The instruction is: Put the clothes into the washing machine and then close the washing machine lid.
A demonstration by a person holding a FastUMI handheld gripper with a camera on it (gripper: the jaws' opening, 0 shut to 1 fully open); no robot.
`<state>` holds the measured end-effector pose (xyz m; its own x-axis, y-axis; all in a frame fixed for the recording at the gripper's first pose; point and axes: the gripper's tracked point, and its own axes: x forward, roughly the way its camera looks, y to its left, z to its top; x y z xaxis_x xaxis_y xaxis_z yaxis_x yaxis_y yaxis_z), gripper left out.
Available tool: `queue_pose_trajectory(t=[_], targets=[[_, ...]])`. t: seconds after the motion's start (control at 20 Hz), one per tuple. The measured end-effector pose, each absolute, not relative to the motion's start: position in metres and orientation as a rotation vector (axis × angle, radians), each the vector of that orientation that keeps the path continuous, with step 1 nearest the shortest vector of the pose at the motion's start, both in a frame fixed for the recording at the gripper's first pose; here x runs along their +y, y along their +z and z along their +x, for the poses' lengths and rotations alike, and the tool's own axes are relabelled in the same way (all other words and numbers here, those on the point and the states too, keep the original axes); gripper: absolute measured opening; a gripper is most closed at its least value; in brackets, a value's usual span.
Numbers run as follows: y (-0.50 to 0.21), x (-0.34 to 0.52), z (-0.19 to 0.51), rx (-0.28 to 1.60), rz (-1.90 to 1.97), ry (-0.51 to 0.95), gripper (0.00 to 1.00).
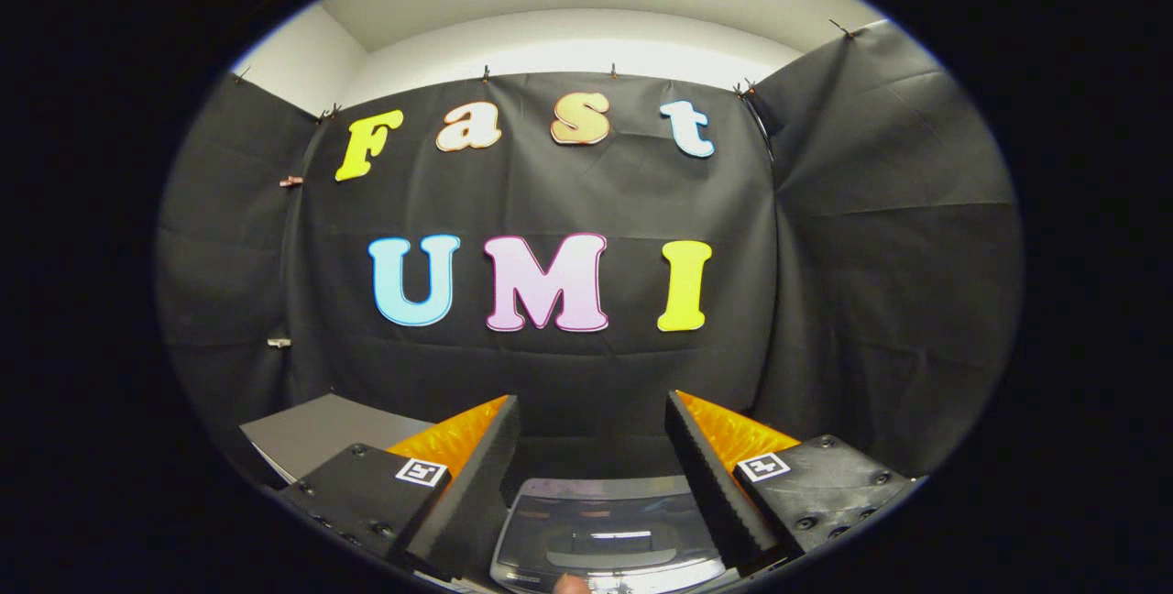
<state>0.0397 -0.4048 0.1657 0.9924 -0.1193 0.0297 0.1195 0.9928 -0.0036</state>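
Note:
My gripper is held level and stands open, with a wide gap and nothing between its black, orange-backed fingers. Below and between them lies the washing machine, seen from above: a silver top with a dark glossy lid that reflects a ceiling light. The lid looks flat on the machine. A small pinkish tip, perhaps a fingertip, pokes up by the machine's near edge. Beyond the fingers hangs the black cloth wall.
A grey flat surface, like a table corner, lies to the left beyond the left finger. Black cloth walls close the booth at the back and on both sides, with the white room wall above.

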Motion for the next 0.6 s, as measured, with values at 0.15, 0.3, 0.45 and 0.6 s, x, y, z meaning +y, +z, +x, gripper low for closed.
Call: queue_pose_trajectory(t=[0.15,0.3,0.45,0.6], targets=[[0.1714,-0.4008,0.0385,-0.047,-0.002,-0.114,0.99],[0.1724,-0.4012,0.0382,-0.050,-0.001,-0.121,0.99],[0.1707,-0.4044,0.0400,-0.047,0.008,-0.134,0.99],[0.1687,-0.4059,0.0406,-0.044,0.022,-0.140,0.99]])
